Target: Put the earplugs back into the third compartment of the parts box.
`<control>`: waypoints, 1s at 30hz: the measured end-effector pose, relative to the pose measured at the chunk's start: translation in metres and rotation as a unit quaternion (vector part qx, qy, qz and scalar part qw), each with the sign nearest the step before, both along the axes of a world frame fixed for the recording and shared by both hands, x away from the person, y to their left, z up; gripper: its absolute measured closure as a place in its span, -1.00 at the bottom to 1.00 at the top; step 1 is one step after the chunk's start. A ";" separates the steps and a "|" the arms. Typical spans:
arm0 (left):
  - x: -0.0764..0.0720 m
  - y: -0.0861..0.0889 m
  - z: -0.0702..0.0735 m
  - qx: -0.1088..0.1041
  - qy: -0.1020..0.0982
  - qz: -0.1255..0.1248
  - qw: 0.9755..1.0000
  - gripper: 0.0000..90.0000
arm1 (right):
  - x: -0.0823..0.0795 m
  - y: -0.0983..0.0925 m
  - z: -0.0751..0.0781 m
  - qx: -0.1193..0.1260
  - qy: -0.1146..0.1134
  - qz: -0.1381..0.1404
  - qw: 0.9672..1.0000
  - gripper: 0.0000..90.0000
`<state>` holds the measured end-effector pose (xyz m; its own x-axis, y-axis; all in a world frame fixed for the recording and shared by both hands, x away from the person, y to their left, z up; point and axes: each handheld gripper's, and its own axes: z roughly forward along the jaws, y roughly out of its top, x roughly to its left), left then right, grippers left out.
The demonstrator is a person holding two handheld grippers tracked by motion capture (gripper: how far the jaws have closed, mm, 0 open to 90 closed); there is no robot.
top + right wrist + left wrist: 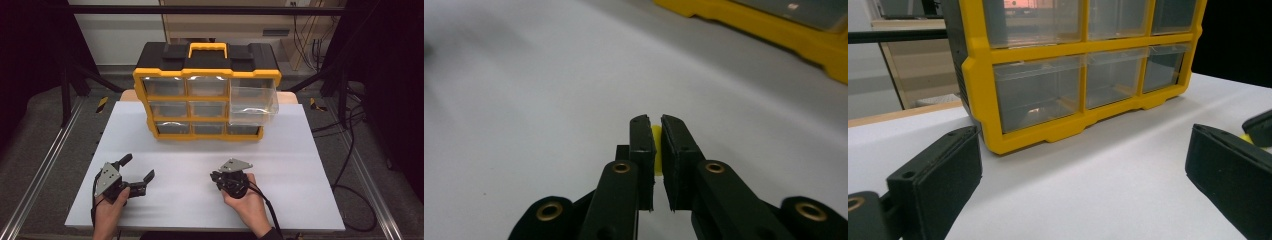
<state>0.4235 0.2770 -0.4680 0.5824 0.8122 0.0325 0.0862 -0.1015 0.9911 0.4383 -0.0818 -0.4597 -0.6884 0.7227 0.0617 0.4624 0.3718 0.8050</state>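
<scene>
My right gripper pinches a small yellow piece, my left gripper gapes empty; next, I judge, the pulled-out drawer of the organizer.

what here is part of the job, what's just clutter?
Job, as far as shown:
- drawer organiser, top-right drawer pulled out
- small yellow item pinched in the right gripper
- left gripper, jaws wide apart

Just around:
- cables on the floor
- white table, only the work surface
</scene>
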 end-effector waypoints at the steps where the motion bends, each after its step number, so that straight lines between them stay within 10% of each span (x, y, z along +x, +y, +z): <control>1: 0.000 0.000 0.000 0.000 0.000 0.000 1.000 -0.98 | 0.000 -0.004 0.001 0.003 -0.004 -0.006 1.000 0.87; 30: 0.001 0.000 0.001 -0.003 -0.003 0.004 1.000 -0.98 | 0.011 -0.093 0.017 0.049 -0.052 -0.118 0.990 0.88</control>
